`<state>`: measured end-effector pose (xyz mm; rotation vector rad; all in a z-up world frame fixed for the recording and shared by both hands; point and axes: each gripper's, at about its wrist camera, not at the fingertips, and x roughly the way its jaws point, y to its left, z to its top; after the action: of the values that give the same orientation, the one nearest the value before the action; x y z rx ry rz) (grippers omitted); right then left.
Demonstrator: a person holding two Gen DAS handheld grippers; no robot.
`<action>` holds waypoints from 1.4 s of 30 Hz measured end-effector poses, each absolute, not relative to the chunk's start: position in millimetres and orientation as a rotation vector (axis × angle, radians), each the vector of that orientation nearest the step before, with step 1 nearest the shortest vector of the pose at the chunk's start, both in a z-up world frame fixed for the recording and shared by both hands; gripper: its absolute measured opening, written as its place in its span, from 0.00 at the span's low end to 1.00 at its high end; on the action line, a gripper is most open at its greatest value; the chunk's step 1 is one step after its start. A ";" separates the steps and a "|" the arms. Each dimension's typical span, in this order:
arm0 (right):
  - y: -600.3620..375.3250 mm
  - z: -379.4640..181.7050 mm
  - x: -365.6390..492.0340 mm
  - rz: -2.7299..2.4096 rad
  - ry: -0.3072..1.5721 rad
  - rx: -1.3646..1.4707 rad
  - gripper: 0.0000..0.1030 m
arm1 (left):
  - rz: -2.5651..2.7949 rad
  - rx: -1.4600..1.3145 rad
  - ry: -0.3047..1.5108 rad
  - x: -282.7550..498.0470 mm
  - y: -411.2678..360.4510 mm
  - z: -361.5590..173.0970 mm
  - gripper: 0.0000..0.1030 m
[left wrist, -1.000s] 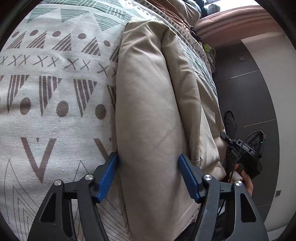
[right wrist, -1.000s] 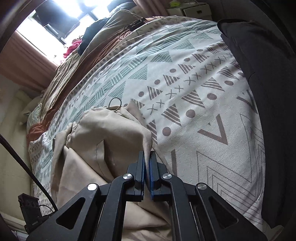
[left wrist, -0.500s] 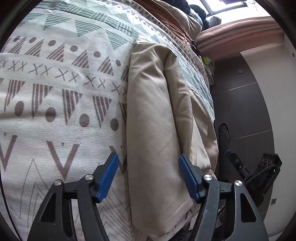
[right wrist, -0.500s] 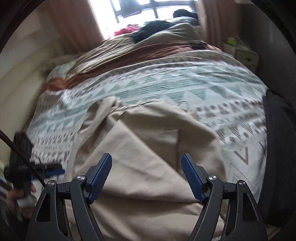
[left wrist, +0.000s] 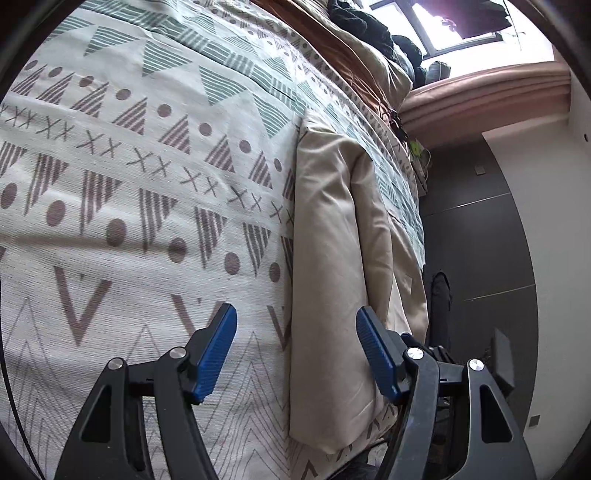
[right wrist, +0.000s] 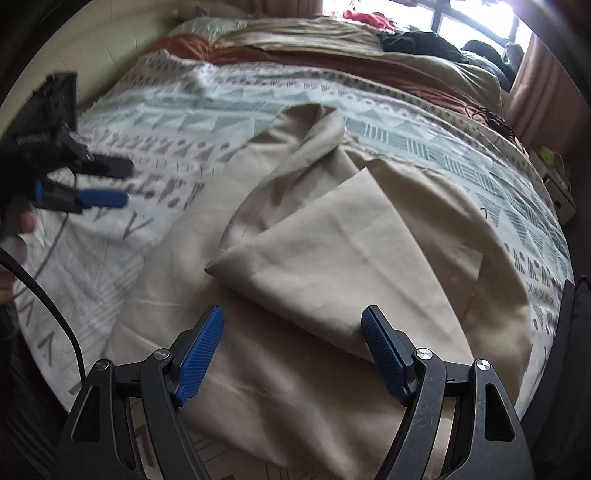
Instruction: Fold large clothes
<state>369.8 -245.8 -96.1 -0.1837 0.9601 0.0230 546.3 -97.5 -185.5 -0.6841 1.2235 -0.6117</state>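
One bed, one patterned cover [left wrist: 122, 192] on it: white ground with grey-brown triangles, dots, crosses and chevrons, green striped triangles farther up. One large beige garment [right wrist: 332, 258] lies on that cover near the bed's edge, partly folded. From the right wrist view, one flap of it is doubled over the rest into a rough triangle, its point toward the left of the picture; a narrower part runs up toward the pillows. From the left wrist view the same beige garment [left wrist: 332, 258] shows as a long strip along the cover's right side.

Two grippers, each with two blue pads.

Left gripper [left wrist: 295, 350]: jaws parted wide, nothing gripped. One pad hangs over the bare cover, the other over the beige cloth; the cloth's edge runs between them, and neither pad presses on it. It also shows in the right wrist view, the left gripper [right wrist: 107, 181] blurred, off to the left above the cover, with fingers of a hand [right wrist: 22, 225] behind it.

Right gripper [right wrist: 291, 350]: its jaws have just been opening and now stand wide apart, empty, above the garment's near part. The lower edge of the folded flap lies between the pads, untouched.

Beyond: one rust-coloured blanket [right wrist: 332, 59], dark clothes heaped by one window [right wrist: 472, 26].
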 end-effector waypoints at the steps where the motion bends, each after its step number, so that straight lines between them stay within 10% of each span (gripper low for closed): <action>1: -245.1 -99.3 374.1 0.009 0.973 -0.194 0.74 | -0.609 -0.688 1.223 546.8 -95.0 -185.7 0.66; 5: -250.3 -102.0 391.5 -0.083 0.960 -0.179 0.70 | -0.605 -0.702 1.221 549.9 -92.0 -184.9 0.66; 8: -262.7 -98.3 394.6 -0.093 0.945 -0.074 0.19 | -0.607 -0.707 1.219 550.8 -93.1 -183.3 0.66; 14: -299.5 -72.0 386.2 -0.192 0.773 0.104 0.06 | -0.618 -0.698 1.226 551.4 -107.4 -182.9 0.66; 25: -394.4 -66.3 378.5 -0.365 0.594 0.512 0.11 | -0.611 -0.625 1.260 556.2 -133.7 -192.4 0.66; 30: -408.2 -80.7 388.0 -0.353 0.630 0.586 0.59 | -0.610 -0.604 1.268 558.4 -140.3 -195.2 0.66; 42: -434.4 -87.9 416.9 -0.200 0.693 0.620 0.59 | -0.613 -0.570 1.298 559.9 -162.9 -206.0 0.66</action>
<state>416.9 -434.4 -87.9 0.6198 0.6928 -0.1996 559.9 -162.9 -206.0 -0.5700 1.2976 -0.6127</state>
